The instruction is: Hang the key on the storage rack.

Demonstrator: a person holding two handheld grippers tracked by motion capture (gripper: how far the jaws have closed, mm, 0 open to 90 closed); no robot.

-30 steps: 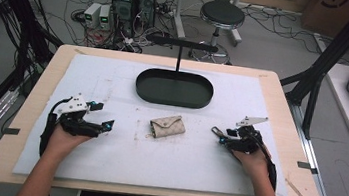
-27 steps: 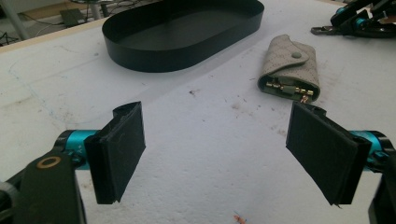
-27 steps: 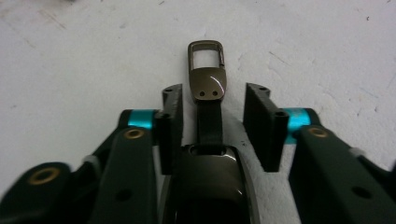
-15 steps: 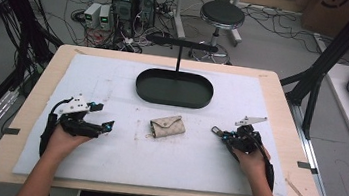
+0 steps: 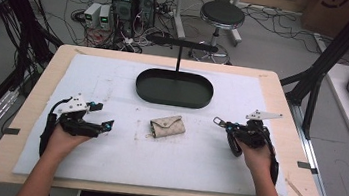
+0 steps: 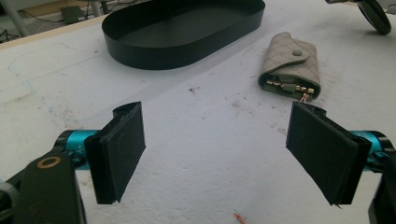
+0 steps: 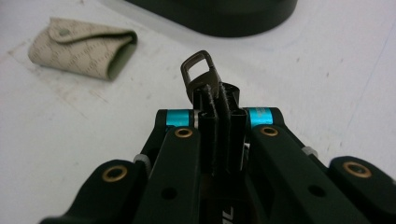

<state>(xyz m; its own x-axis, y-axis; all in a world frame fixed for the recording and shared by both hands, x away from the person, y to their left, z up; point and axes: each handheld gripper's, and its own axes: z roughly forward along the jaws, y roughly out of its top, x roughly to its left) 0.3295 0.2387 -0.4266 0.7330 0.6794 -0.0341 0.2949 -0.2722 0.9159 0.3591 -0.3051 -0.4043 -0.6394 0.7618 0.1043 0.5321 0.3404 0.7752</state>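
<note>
Wooden table [image 5: 283,96], white mat [image 5: 114,78]; black tray [image 5: 173,99], key pouch [image 5: 167,126]

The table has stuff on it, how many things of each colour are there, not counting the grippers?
Black: 1, the black oval metal tray
Beige: 1, the beige patterned fabric key pouch
Dark grey: 1, the dark grey metal clip pinched in the right gripper
Total: 3
</note>
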